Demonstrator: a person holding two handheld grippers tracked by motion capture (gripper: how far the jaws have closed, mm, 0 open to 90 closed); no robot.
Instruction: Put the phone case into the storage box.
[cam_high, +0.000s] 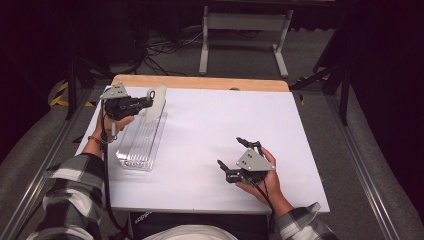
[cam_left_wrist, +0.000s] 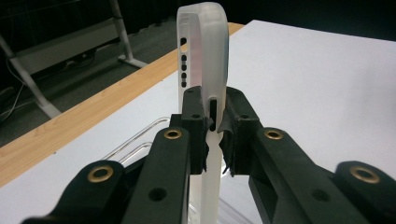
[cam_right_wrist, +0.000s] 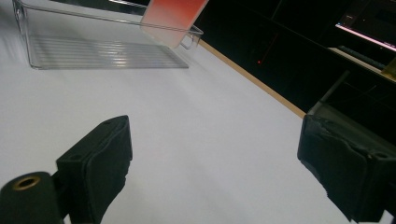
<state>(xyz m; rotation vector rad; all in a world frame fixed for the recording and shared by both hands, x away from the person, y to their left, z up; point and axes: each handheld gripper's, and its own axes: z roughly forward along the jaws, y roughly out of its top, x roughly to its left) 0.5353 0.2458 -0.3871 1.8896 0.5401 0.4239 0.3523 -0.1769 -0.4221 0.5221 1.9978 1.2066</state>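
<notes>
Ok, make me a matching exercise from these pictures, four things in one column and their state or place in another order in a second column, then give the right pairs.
Things:
1. left gripper
2. right gripper
3. phone case
4. clear tray

States or places:
A. lying on the white table near its left edge
B. jaws wide apart, nothing between them
C. held upright, edge on, above the tray's far end
D. jaws closed on a thin translucent thing

Pairs: 1-D, 2-B, 3-C, 4-A
</notes>
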